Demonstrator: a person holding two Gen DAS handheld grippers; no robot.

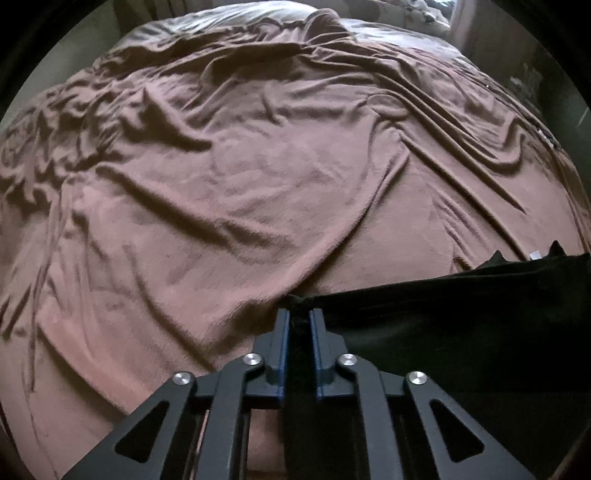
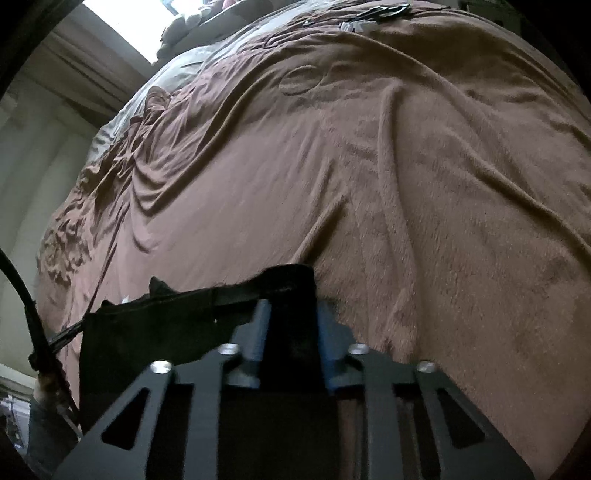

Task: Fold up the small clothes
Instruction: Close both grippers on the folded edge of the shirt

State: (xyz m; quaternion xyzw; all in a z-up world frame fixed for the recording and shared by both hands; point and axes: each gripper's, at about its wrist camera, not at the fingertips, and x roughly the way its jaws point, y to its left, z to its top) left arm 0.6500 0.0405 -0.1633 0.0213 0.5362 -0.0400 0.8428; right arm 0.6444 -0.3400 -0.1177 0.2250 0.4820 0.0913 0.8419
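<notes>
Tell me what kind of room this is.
Most likely a bedroom. A wide bed is covered by a rumpled brown blanket, a bright window sits past its far end, and a dark garment lies on it.

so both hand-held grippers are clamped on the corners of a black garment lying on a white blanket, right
Not quite. The blanket is brown, not white; both wrist views show it. The rest holds: the left hand-held gripper and the right hand-held gripper are each shut on a corner of the black garment.
</notes>
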